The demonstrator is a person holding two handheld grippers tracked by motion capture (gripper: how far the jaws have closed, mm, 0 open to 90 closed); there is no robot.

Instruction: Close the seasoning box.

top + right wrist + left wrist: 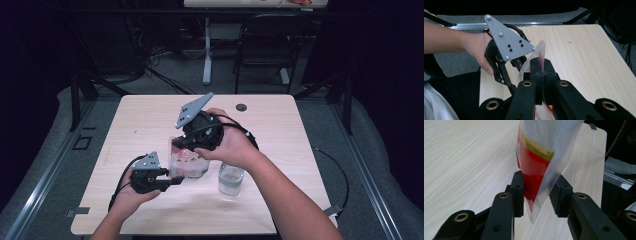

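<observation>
A clear plastic bag (187, 162) with red and yellow contents hangs over the wooden table (280, 130). My right gripper (183, 145) holds it from above, jaws shut on the bag's top edge (539, 51), as the right gripper view (541, 72) shows. My left gripper (175, 181) comes in from the left at the bag's bottom corner. In the left gripper view the bag (536, 157) tapers down between the jaws (536, 195), and both pads lie against its sides. The left gripper (517, 63) with its grey plate also appears in the right gripper view.
A small clear glass jar (230, 179) stands on the table just right of the bag, under the right forearm. A round grommet hole (241, 107) sits near the table's far edge. A dark chair (265, 45) and a desk leg stand beyond the table.
</observation>
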